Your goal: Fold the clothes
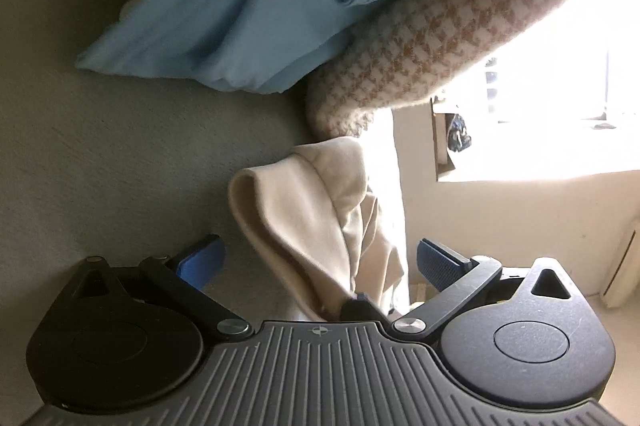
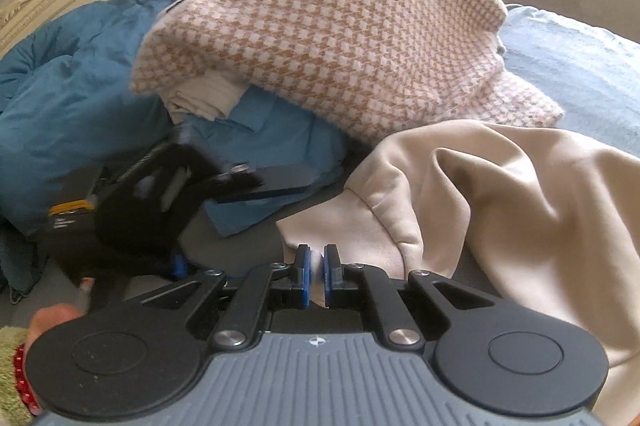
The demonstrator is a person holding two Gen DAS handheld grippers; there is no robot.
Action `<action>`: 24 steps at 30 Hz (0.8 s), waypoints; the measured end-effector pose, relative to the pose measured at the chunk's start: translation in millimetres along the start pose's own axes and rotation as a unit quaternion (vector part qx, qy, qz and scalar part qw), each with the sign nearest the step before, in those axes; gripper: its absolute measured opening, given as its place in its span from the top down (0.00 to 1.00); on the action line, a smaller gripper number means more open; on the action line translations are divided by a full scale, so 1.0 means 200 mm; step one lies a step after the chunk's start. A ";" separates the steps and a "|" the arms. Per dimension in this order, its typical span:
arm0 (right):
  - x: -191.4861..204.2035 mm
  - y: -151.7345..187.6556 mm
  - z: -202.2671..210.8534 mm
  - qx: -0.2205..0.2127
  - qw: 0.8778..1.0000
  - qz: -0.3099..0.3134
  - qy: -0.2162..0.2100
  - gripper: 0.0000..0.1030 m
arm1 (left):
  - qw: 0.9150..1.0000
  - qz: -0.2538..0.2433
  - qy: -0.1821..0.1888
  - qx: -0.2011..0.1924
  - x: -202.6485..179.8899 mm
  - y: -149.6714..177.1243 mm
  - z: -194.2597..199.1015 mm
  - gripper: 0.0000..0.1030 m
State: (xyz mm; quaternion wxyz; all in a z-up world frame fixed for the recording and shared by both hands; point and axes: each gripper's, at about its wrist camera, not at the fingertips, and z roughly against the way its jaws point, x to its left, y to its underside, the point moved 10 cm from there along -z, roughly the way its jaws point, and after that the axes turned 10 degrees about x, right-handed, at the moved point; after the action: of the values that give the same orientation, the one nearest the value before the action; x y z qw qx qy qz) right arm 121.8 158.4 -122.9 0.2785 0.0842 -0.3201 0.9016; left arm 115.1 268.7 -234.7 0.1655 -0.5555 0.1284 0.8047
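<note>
Two grippers share one cream garment [image 2: 500,194], and we take that garment as our landmark. Nearest to us, the right gripper [image 2: 316,272] is clenched on a thin edge of it; we see pale cloth pinched between the blue pads [image 2: 303,262], with the rest of the fabric spilling away to the right of the jaws and beyond them. The left gripper [image 1: 320,266] stands released, its pads well apart, and a hanging fold of the same cream garment lies between them, touching neither as far as we can tell. In the right wrist view that left gripper sits blurred, just left of the garment's edge.

We judge the garment's long axis runs from the pinched edge away toward the far right, so the right hand is already on it and the left is the one that must close next, on the fold ahead of it.

Farther off from the garment, a checked knit [image 2: 340,26] rests on top of a blue cloth [image 2: 276,142], both on the grey bed [image 1: 120,154].
</note>
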 end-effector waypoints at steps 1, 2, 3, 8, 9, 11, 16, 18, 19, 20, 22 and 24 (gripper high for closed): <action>0.02 0.01 0.00 0.000 1.000 0.005 -0.001 0.94 | 1.000 0.002 0.007 0.006 -0.01 0.00 -0.02 0.18; 0.03 0.01 0.01 0.000 1.000 0.011 -0.001 0.94 | 1.000 0.002 0.009 0.016 -0.02 0.01 -0.05 0.40; 0.05 0.02 0.01 0.000 1.000 0.016 -0.002 0.94 | 1.000 0.000 0.003 0.024 -0.02 0.01 -0.08 0.54; 0.09 0.07 0.13 -0.009 0.999 0.027 -0.017 0.91 | 0.996 -0.076 -0.038 0.028 -0.14 0.03 -0.14 0.82; 0.08 0.08 0.17 -0.010 1.000 0.022 -0.018 0.91 | 0.993 -0.102 -0.048 0.025 -0.20 0.03 -0.13 0.87; 0.02 0.13 0.27 -0.011 1.000 -0.006 -0.028 0.91 | 0.985 -0.154 -0.070 0.018 -0.32 0.03 -0.12 0.88; -0.24 0.34 0.48 -0.020 0.997 -0.078 0.000 0.90 | 0.939 -0.320 -0.130 0.004 -0.76 0.02 -0.05 0.91; -0.38 0.44 0.54 -0.030 0.991 -0.131 0.008 0.90 | 0.911 -0.383 -0.152 -0.007 -0.95 0.01 0.00 0.91; -0.44 0.50 0.57 -0.035 0.987 -0.158 0.012 0.90 | 0.898 -0.409 -0.163 -0.015 -1.04 0.01 0.03 0.91; -0.50 0.54 0.60 -0.043 0.982 -0.185 0.012 0.90 | 0.885 -0.430 -0.176 -0.022 -1.12 0.00 0.05 0.91; -0.60 0.61 0.65 -0.061 0.972 -0.228 0.015 0.89 | 0.863 -0.460 -0.206 -0.034 -1.24 -0.03 0.07 0.91; -0.66 0.67 0.69 -0.080 0.964 -0.252 0.018 0.89 | 0.856 -0.462 -0.229 -0.040 -1.29 0.00 0.18 0.91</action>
State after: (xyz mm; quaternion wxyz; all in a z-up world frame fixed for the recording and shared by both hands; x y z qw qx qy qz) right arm 154.0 -72.5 -130.1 0.5084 0.1233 -0.3547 0.7749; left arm 169.0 249.9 19.3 0.5203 -0.3571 -0.2169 0.7448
